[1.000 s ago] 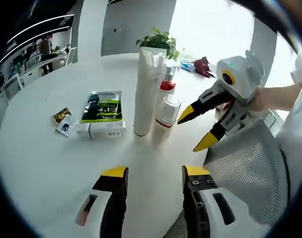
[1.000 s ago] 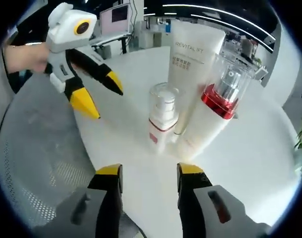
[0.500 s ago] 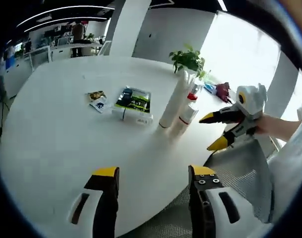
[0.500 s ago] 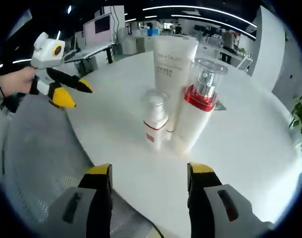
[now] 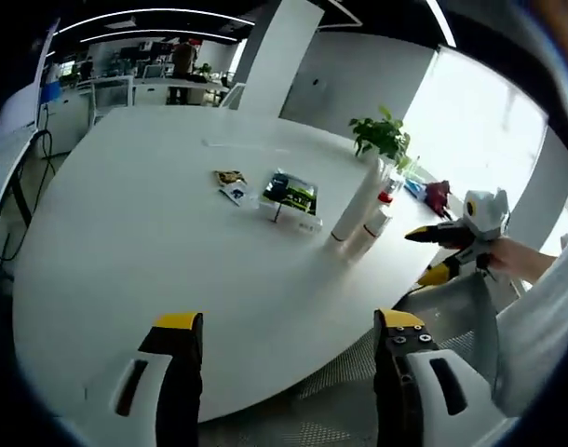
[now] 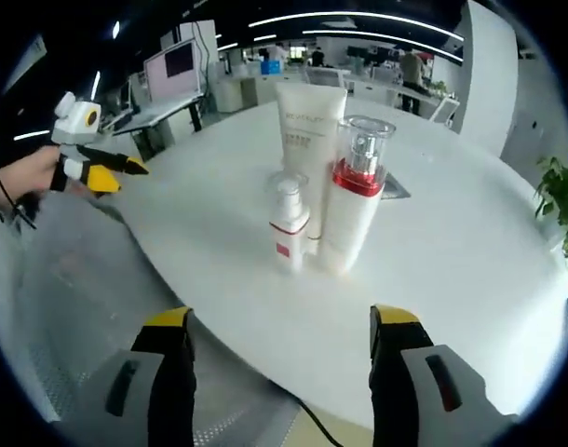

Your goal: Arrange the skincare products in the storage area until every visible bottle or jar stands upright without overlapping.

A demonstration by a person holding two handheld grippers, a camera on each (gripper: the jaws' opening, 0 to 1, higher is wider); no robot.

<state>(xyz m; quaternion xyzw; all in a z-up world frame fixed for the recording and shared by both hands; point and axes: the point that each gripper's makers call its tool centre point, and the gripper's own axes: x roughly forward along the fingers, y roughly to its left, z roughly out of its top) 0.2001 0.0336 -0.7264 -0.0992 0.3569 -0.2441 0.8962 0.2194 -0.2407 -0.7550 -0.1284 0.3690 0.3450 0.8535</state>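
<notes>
Three skincare products stand upright in a tight cluster on the white round table (image 5: 135, 242): a tall white tube (image 6: 307, 130), a white pump bottle with a red collar and clear cap (image 6: 352, 200), and a small clear-capped pump bottle (image 6: 289, 228) in front. In the left gripper view the white tube (image 5: 352, 207) and the red-collared bottle (image 5: 378, 216) stand far off near the table's right edge. My left gripper (image 5: 289, 326) is open and empty, well back from the table. My right gripper (image 6: 282, 321) is open and empty too, off the table edge. Each appears in the other's view, the right gripper (image 5: 419, 256) and the left gripper (image 6: 124, 177).
A green-and-black sachet pack (image 5: 293, 196) and small packets (image 5: 231, 183) lie flat left of the bottles. A potted plant (image 5: 382, 138) stands behind them. A grey mesh chair back (image 5: 452, 317) sits by the table edge between the grippers. Desks and monitors (image 6: 172, 70) fill the background.
Both grippers have pulled back from the bottles, which now look smaller and farther away. The bottles, sachet pack and packets have stayed in place.
</notes>
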